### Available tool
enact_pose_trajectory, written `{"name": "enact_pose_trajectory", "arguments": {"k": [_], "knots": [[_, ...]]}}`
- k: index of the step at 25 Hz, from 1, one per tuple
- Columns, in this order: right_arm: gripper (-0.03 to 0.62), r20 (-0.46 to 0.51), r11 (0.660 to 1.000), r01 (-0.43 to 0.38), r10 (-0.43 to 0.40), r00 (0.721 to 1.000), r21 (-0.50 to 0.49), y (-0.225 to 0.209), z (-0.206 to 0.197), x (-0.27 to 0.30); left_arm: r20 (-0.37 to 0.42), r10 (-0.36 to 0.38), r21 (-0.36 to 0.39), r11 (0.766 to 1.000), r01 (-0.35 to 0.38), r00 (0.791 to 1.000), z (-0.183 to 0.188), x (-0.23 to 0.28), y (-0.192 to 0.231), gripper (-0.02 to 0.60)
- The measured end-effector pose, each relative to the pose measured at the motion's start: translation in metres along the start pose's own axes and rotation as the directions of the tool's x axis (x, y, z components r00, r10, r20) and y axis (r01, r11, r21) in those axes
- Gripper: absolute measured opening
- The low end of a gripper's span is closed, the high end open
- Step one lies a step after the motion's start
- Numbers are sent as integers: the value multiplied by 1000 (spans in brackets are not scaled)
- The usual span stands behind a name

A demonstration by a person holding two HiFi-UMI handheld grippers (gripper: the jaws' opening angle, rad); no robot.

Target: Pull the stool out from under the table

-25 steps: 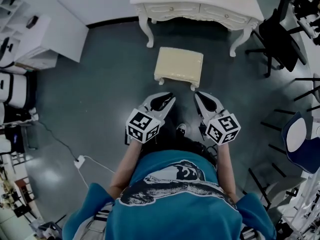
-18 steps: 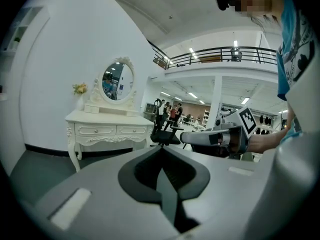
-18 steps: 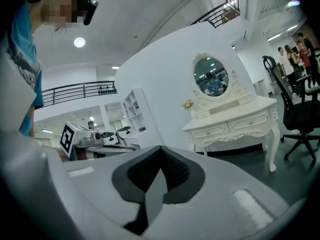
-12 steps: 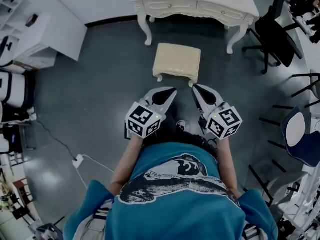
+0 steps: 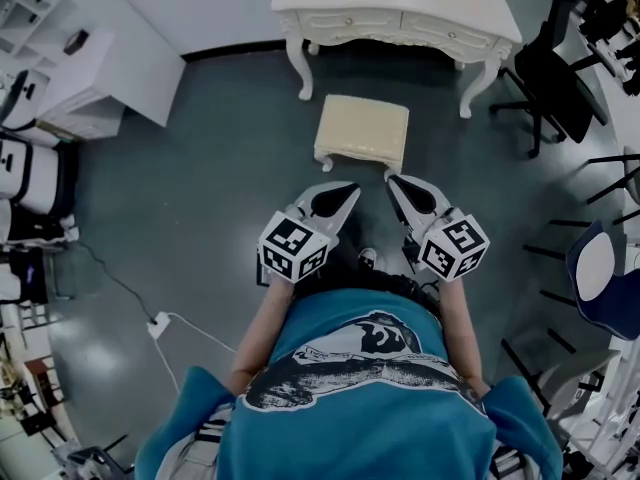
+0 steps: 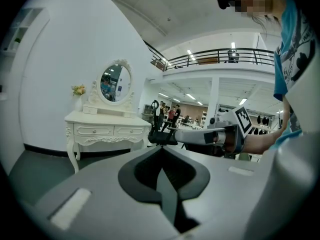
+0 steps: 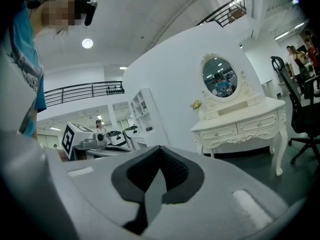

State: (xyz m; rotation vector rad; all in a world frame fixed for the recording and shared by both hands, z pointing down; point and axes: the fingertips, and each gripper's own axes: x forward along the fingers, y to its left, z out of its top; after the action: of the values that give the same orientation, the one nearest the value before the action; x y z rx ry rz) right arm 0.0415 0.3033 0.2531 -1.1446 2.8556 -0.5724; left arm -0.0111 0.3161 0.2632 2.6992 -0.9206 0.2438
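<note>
A cream cushioned stool [image 5: 363,131] stands on the dark floor in front of the white dressing table [image 5: 400,8], fully out from beneath it. My left gripper [image 5: 353,189] hangs just short of the stool's near left corner, shut and empty. My right gripper [image 5: 391,180] is beside it at the stool's near right corner, also shut with nothing in it. Neither touches the stool. In the left gripper view the table [image 6: 107,129] with its oval mirror [image 6: 113,83] shows at left and the right gripper [image 6: 167,131] ahead. The right gripper view shows the table [image 7: 242,126] at right.
Black office chairs [image 5: 555,73] stand right of the table. A white cabinet [image 5: 120,58] and shelves [image 5: 35,8] fill the left side. A cable and power strip [image 5: 158,323] lie on the floor at lower left. A blue and white chair [image 5: 605,278] is at the right.
Both grippers have stayed close in front of the stool, with its place in the view shifting only slightly. The left jaws closed the last bit.
</note>
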Motion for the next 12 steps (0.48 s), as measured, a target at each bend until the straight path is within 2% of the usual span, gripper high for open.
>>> {"name": "enact_pose_trajectory", "arguments": {"k": [12], "knots": [[0,4,1000,-12,12,1000,7,12,-5,-2,-22,-11,6,1000,11,1000,-6,-9,-8,14]]}}
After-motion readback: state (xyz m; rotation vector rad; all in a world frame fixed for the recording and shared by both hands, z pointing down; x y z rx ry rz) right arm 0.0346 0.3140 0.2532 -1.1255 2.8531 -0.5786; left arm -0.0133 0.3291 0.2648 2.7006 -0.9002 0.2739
